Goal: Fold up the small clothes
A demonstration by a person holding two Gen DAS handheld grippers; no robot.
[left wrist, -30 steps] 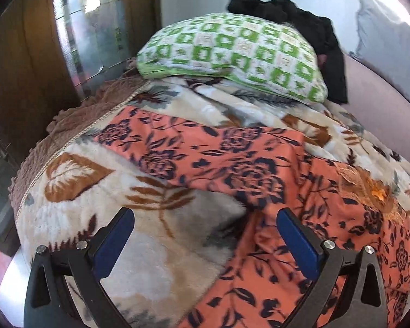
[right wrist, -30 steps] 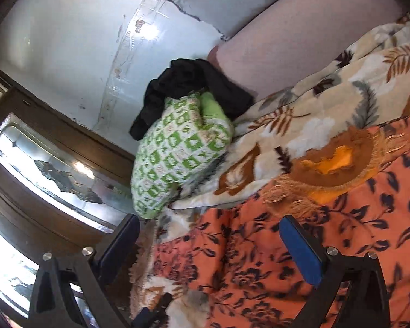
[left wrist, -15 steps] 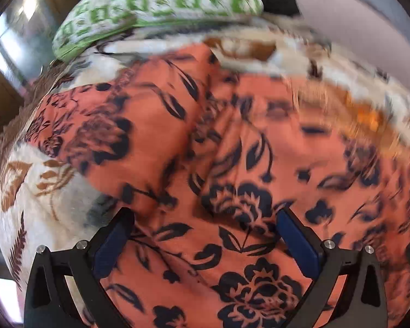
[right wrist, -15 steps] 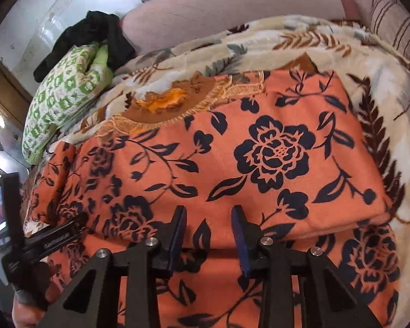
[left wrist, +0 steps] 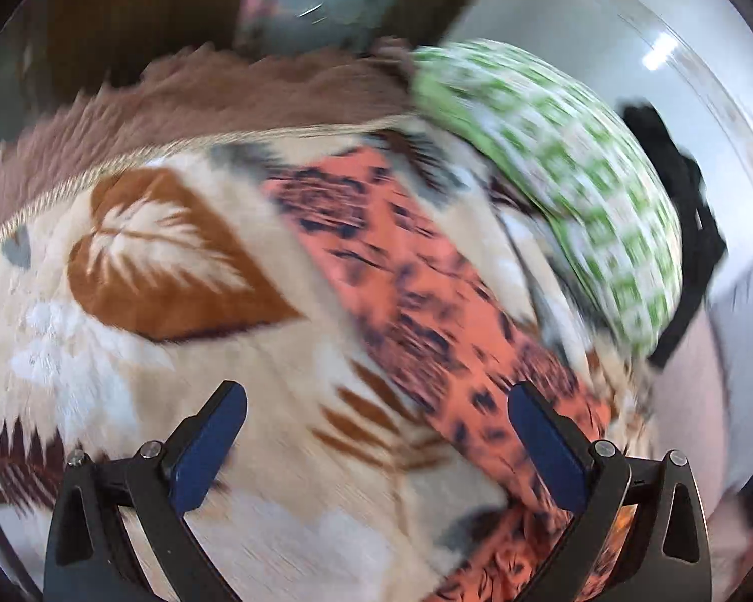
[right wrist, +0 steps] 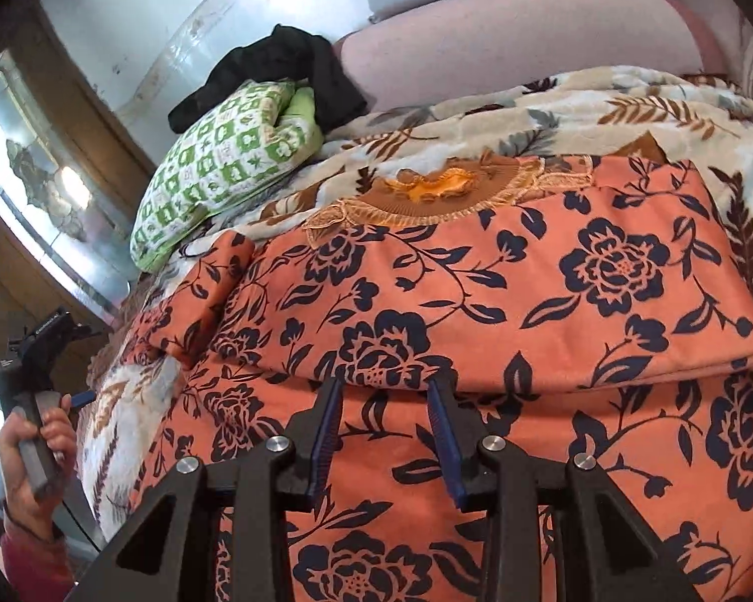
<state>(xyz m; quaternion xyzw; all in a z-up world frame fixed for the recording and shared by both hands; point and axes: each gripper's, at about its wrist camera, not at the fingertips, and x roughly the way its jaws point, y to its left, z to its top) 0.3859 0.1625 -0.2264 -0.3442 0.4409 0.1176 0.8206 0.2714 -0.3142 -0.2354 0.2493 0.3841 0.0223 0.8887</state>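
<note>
An orange garment (right wrist: 527, 301) with dark flowers and a brown embroidered neckline (right wrist: 442, 190) lies on the bed, its upper half folded over the lower. My right gripper (right wrist: 384, 391) sits at the fold's near edge. Its jaws stand narrow and are opening slightly. The cloth lies flat under them and is not pinched. My left gripper (left wrist: 376, 431) is open wide above the leaf-patterned blanket (left wrist: 125, 351). The garment's sleeve (left wrist: 426, 291) runs past its right finger, blurred. In the right wrist view a hand (right wrist: 25, 456) holds the left tool at the bed's left edge.
A green checked pillow (right wrist: 226, 170) lies at the head of the bed with black clothing (right wrist: 286, 65) behind it. Beyond these are a pink bolster (right wrist: 527, 50) and a wall. A wooden frame with glass (right wrist: 35, 175) stands on the left.
The right jaws went from wide to narrow and came down to the fold's edge. The left gripper swung off the garment toward the blanket's left side and rolled, still open.
</note>
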